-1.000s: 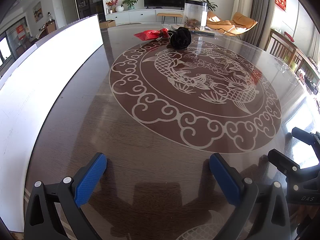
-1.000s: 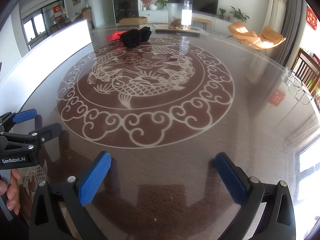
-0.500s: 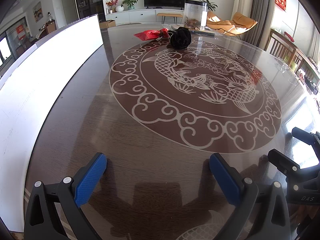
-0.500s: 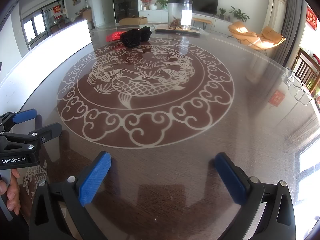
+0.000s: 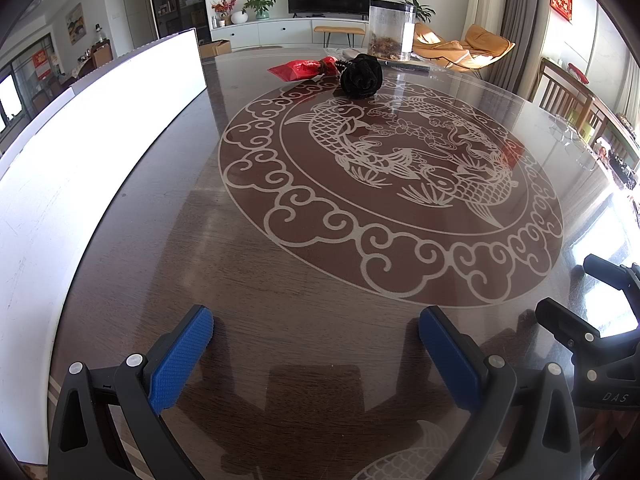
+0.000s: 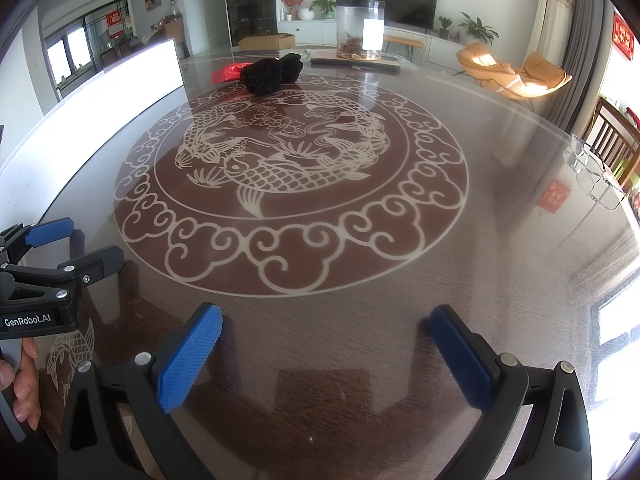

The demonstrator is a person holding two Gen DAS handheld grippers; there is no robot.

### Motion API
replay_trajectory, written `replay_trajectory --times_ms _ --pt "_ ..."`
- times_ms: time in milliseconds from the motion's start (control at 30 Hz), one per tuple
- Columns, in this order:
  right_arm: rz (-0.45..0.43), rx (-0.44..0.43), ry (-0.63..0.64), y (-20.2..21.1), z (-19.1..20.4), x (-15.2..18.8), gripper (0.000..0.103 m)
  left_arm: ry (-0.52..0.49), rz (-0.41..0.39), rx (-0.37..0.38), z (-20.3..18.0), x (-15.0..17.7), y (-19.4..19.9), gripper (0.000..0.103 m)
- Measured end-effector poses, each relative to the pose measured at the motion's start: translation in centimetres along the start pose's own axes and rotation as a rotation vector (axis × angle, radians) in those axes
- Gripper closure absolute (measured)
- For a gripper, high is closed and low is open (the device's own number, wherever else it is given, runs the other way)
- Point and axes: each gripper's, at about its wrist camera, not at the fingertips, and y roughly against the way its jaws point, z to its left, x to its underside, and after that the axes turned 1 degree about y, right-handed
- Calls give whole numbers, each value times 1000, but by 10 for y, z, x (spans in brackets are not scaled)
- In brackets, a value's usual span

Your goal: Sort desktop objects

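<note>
My left tool (image 5: 316, 340) sits low over the near edge of the tabletop (image 5: 280, 280), its 2 blue pads spread wide with nothing between them. My right tool (image 6: 326, 342) is just beside it, equally spread and empty (my hand (image 6: 20, 384) shows at the left edge of the right wrist view, wrapped around the left tool's handle). The things to sort lie well apart from both tools, at the far side of the carp pattern: a black fabric bundle (image 5: 361, 76) touching a red packet (image 5: 300, 70), with a clear jar (image 5: 390, 28) behind them.
</note>
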Motion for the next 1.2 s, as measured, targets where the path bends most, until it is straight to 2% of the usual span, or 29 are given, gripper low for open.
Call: replay_trajectory --times_ms 700,1067,1200 --pt "0 0 0 0 0 0 0 2 0 -1 1 0 0 0" --pt "0 0 0 0 0 0 0 57 3 -38 14 -1 0 0" --pt "5 -16 22 -4 1 -4 0 119 4 -74 30 -2 -1 0"
